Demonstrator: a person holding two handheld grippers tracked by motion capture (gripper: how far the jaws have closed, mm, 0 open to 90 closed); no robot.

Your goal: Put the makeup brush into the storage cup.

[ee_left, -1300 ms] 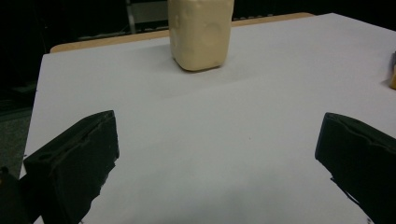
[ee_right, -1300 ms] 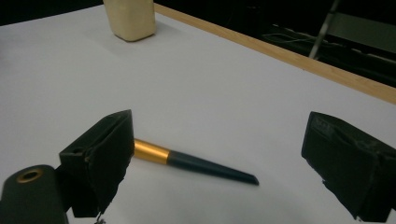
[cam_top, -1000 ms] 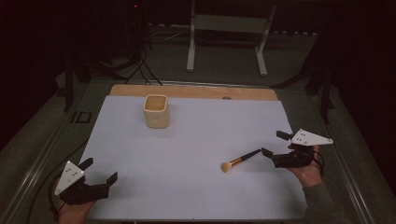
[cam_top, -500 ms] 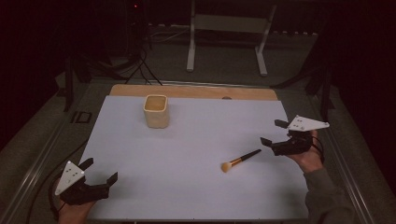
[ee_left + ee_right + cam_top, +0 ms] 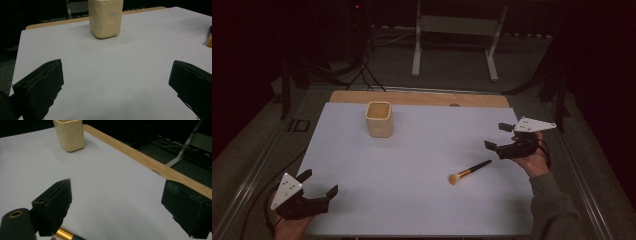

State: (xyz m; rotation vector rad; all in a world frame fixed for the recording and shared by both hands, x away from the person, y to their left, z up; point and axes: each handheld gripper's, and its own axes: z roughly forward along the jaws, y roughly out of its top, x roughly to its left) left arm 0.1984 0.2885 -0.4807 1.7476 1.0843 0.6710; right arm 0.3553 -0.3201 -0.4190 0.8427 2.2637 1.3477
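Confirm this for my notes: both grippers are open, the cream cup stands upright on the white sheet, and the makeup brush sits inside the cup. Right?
Not quite. The makeup brush lies flat on the white sheet, apart from the cream cup, near the right gripper; the high view shows it. The rest holds, including the open left gripper.

Pretty plain setup: a wooden table (image 5: 422, 98) mostly covered by a white sheet (image 5: 422, 165). On the sheet sit a cream cup (image 5: 378, 119), straight ahead beyond the left jaws, and a makeup brush (image 5: 469, 171), just under the right jaws.
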